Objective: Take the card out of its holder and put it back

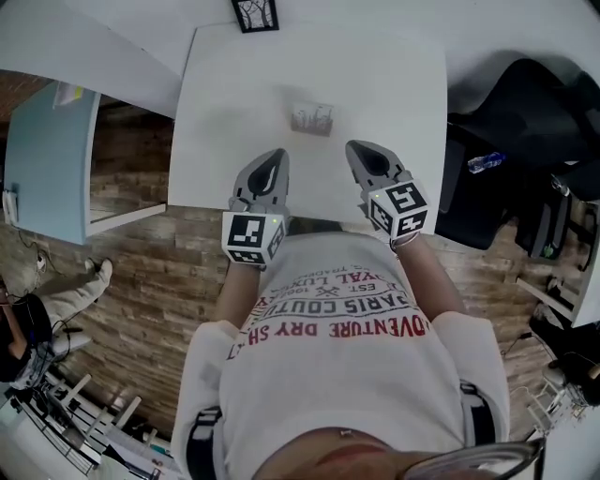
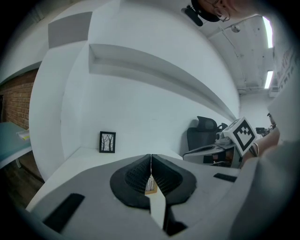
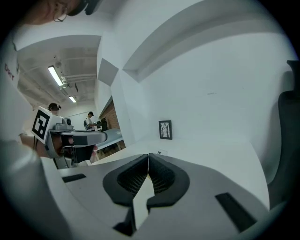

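1. The card (image 1: 312, 113) stands up in the holder (image 1: 312, 130), out on the white table (image 1: 403, 84).
2. The picture is soft there, so I cannot tell what is drawn on the card.
3. The left gripper (image 1: 275, 159) is on the near side of the holder, a bit to the left and well apart from it. Its jaws are pressed together with nothing in them.
4. In the left gripper view, the card and holder show far ahead through a little gap behind the tips. Nothing touches them.
5. The right gripper (image 1: 362, 150) is on the near side of the holder too, a bit to the right and well apart from it. Its jaws are clenched and hold nothing.
6. Both grippers point toward the holder.
7. A small frame (image 1: 255, 14) stands far behind the holder, by the wall.
8. I think the job has not begun, because the card is in and nothing touches it. A finished job would look the same, though.
9. If this is the start, everything is left to do. The jaws must open, one gripper can steady the holder, and the other can pull the card out and slide it back in.
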`<control>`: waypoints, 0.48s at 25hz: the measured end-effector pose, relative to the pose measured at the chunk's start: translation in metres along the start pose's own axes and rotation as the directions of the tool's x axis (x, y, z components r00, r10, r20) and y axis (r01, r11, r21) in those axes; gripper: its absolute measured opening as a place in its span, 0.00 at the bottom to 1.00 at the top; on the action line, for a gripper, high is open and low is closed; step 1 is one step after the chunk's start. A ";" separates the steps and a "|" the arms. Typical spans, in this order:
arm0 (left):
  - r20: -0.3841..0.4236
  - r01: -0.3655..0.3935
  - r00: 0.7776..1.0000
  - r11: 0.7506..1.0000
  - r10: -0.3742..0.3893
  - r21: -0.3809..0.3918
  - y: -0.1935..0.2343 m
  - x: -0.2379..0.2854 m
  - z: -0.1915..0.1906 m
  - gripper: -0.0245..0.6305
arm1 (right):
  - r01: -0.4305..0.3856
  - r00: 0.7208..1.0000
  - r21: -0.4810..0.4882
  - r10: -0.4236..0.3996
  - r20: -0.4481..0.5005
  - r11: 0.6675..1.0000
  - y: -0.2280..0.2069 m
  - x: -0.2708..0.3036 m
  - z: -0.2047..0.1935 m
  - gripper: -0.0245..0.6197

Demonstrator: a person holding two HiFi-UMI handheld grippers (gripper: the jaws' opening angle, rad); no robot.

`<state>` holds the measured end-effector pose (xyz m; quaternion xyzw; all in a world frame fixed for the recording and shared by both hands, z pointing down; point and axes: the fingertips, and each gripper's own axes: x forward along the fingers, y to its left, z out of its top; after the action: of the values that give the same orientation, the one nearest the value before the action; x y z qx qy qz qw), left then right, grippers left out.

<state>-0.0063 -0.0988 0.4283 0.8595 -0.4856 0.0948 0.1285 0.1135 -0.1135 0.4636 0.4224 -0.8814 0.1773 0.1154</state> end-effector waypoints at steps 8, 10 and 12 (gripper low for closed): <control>-0.074 0.049 0.996 0.999 -0.050 -0.006 0.035 0.042 -0.011 0.07 | -0.001 1.000 -0.017 0.001 0.001 1.000 -0.022 0.044 -0.005 0.08; -0.070 0.064 0.995 0.998 -0.065 -0.020 0.041 0.049 -0.011 0.07 | -0.040 0.999 -0.046 0.038 -0.026 0.998 -0.026 0.058 -0.010 0.08; -0.076 0.071 0.994 0.997 -0.073 -0.029 0.046 0.055 -0.014 0.07 | -0.081 0.996 -0.069 0.078 -0.052 0.994 -0.031 0.071 -0.015 0.10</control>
<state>-0.0184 -0.1624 0.4634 0.8703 -0.4504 0.1169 0.1617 0.0949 -0.1754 0.5088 0.3780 -0.9002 0.1606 0.1450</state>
